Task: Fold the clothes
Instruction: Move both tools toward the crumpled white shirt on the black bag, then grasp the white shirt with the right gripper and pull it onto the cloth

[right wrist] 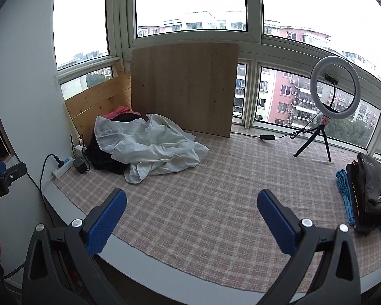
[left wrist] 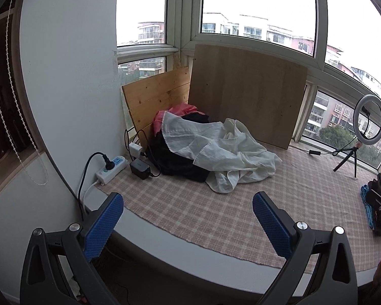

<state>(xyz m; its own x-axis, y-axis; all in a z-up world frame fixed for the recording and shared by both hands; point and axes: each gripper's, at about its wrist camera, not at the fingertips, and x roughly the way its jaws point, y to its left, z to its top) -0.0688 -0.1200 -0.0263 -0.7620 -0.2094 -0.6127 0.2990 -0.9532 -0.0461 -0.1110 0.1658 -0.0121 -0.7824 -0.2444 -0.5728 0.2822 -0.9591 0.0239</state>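
Ahead and right of my tongs I see a ring light [right wrist: 334,87] on its tripod; far left, a power strip [left wrist: 111,169] beside a black adapter [left wrist: 140,168]; boards [right wrist: 184,90] lean against the window.

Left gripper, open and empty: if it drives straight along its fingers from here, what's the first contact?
Probably the white garment atop the clothes pile. The left gripper hangs open over the checked mat near its front edge, nothing between its fingers and the pile. If pitched down, it would meet the mat first; depth is unclear.
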